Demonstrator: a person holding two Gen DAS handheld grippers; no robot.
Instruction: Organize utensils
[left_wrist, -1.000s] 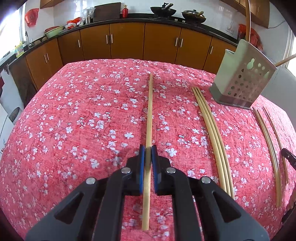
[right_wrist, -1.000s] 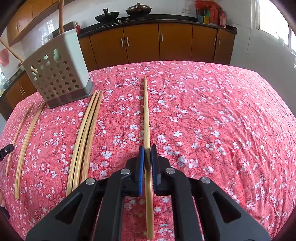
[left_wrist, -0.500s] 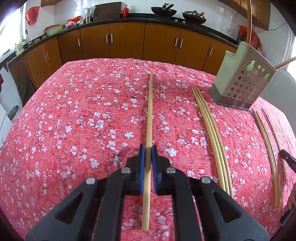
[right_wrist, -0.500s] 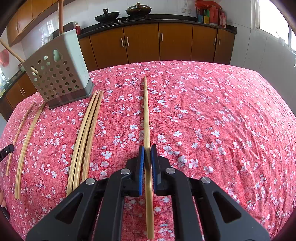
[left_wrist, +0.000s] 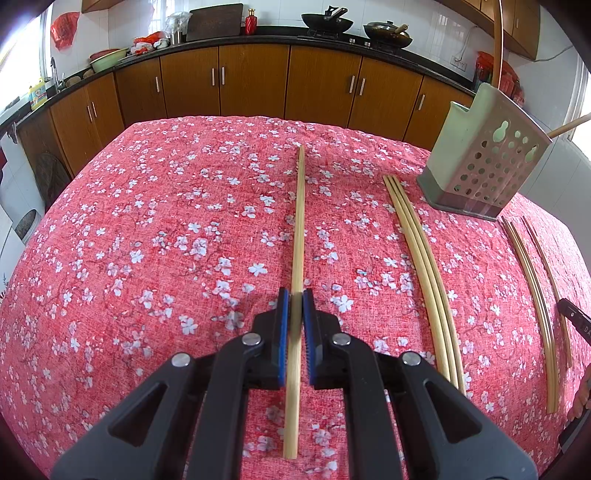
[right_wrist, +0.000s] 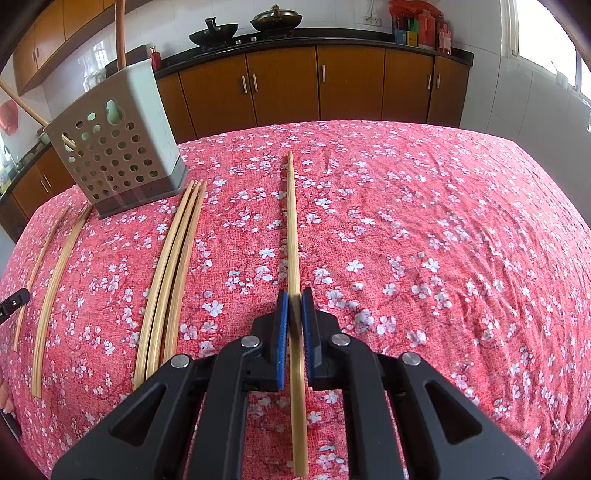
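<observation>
Overhead, wooden cabinets (left_wrist: 255, 85) border floral tablecloth (left_wrist: 147, 229).

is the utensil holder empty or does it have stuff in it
Not empty: the utensil holder already has two wooden handles sticking out of its top.

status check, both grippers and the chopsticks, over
Left gripper shut on a chopstick. Right gripper shut on another chopstick. Holder upright, three loose chopsticks beside it. Path clear.

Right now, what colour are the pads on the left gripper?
Blue pads, gripping a chopstick; the left wrist view shows them best.
</observation>
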